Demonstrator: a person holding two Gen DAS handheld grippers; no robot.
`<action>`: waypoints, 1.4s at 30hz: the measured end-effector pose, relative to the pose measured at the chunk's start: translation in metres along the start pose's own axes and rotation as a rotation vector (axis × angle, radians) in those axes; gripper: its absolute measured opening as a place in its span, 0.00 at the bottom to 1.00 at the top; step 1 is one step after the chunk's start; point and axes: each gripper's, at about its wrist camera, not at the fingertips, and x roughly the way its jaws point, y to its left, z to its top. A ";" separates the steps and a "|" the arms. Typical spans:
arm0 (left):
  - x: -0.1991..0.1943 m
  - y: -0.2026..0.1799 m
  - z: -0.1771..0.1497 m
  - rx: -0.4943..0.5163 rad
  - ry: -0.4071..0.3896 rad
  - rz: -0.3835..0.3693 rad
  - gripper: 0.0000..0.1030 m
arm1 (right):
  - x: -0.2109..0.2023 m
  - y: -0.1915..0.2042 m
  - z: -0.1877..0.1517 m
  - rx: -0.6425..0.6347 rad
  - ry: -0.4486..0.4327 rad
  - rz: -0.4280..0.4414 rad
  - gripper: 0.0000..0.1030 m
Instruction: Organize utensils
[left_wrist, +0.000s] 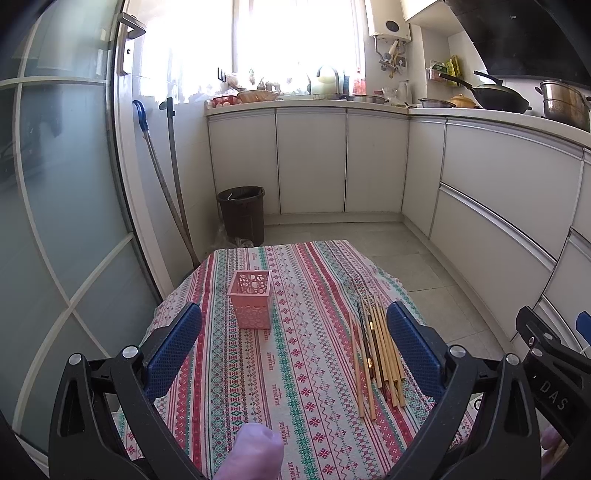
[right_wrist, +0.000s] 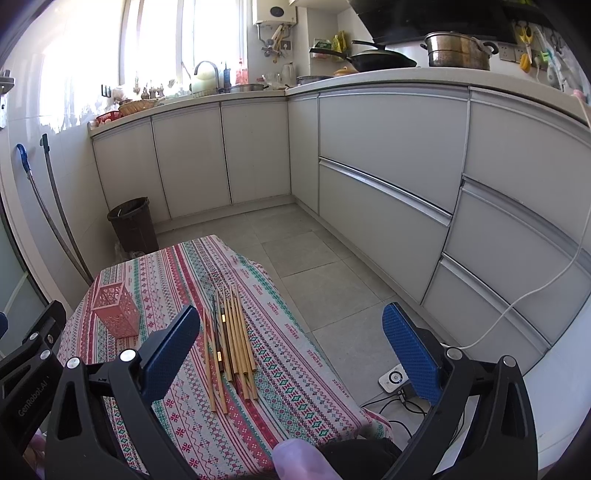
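A pink perforated utensil holder (left_wrist: 251, 300) stands upright and empty on the striped tablecloth (left_wrist: 295, 369); it also shows in the right wrist view (right_wrist: 116, 310). Several bamboo and dark chopsticks (left_wrist: 376, 350) lie side by side on the cloth to its right, also seen in the right wrist view (right_wrist: 231, 343). My left gripper (left_wrist: 293, 314) is open and empty above the cloth, the holder between its blue pads. My right gripper (right_wrist: 291, 317) is open and empty above the table's right edge, its left pad (right_wrist: 170, 354) beside the chopsticks.
A brown waste bin (left_wrist: 242, 214) and two mop handles (left_wrist: 170, 184) stand beyond the table's far edge. White kitchen cabinets (right_wrist: 388, 177) run along the back and right. A router and cables (right_wrist: 393, 378) lie on the tiled floor right of the table.
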 end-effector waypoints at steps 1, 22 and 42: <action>0.001 0.000 0.000 0.000 0.001 0.001 0.93 | 0.000 0.000 0.000 -0.001 0.002 0.000 0.94; 0.068 0.004 -0.012 -0.016 0.324 -0.101 0.93 | 0.025 -0.037 0.016 0.246 0.179 0.222 0.94; 0.296 -0.048 -0.030 -0.003 0.833 -0.299 0.60 | 0.273 -0.019 0.060 0.577 0.521 0.613 0.94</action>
